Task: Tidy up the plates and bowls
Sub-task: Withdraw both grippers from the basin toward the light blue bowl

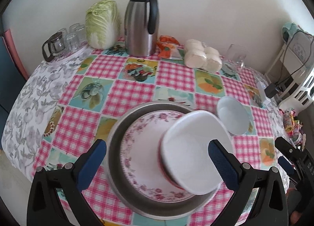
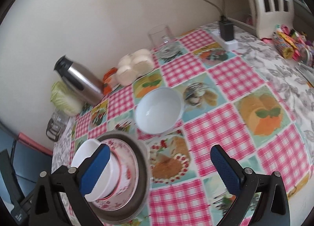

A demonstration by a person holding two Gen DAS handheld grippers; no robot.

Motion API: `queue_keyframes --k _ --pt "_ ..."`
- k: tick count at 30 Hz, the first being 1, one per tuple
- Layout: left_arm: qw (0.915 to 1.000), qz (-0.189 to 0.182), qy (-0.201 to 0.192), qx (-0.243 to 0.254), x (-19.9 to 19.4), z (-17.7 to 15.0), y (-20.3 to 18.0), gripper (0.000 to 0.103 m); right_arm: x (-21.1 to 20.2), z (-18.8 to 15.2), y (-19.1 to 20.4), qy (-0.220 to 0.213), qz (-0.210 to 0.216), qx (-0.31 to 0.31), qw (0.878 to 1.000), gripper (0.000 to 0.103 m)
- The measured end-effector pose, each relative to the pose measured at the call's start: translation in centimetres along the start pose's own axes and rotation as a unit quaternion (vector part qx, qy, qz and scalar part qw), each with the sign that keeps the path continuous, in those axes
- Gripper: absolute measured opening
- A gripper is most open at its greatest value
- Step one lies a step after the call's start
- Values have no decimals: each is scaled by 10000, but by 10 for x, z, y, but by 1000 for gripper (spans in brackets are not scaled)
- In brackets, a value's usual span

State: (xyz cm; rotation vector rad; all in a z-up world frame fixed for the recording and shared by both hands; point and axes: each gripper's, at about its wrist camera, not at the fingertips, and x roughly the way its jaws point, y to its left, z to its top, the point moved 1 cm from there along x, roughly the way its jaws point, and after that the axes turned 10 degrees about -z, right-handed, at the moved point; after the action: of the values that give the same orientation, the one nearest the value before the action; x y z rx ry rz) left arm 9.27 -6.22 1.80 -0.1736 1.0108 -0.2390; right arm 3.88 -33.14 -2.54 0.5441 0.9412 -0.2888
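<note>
A metal tray (image 1: 117, 128) sits on the table and holds a pink floral plate (image 1: 141, 133). A white bowl with a red band (image 1: 188, 147) stands stacked on that plate. My left gripper (image 1: 157, 159) is open above the stack, its fingers (image 1: 92, 163) wide on either side. A second white bowl (image 1: 233, 116) stands on the cloth to the right of the tray. In the right wrist view this bowl (image 2: 159, 110) lies ahead of my open, empty right gripper (image 2: 159, 169), and the tray (image 2: 141, 167) with the stacked bowl (image 2: 88, 151) sits at lower left.
A steel thermos jug (image 1: 142, 22), a cabbage (image 1: 102, 24), several glasses (image 1: 72, 35), a bag of white rolls (image 1: 202, 55) and a glass mug (image 1: 235, 55) line the back wall. A power strip with charger (image 2: 225, 34) and snack packets (image 2: 288, 43) lie at the right.
</note>
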Motion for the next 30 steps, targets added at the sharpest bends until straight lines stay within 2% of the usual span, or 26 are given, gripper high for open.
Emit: queue_keyframes --k 7,12,18,24,26,30 --pt "9994 -239 -10 237 4 0 -37 103 1 15 -47 -36 -160 469 9988 103" --pt "9989 -410 -42 233 7 4 -53 103 8 24 -77 43 -227 774 9967 103" --pt "9986 -206 -202 449 15 14 -79 103 19 30 -84 100 -368 685 9969 103" --pt "9960 -543 263 665 38 33 -106 103 33 37 -75 201 -295 441 9984 103" --pt "9941 -520 546 778 51 39 -113 103 35 39 -73 202 -304 382 9986 103" --pt "9918 -490 845 821 67 50 -120 103 43 42 -71 188 -431 337 9983 103"
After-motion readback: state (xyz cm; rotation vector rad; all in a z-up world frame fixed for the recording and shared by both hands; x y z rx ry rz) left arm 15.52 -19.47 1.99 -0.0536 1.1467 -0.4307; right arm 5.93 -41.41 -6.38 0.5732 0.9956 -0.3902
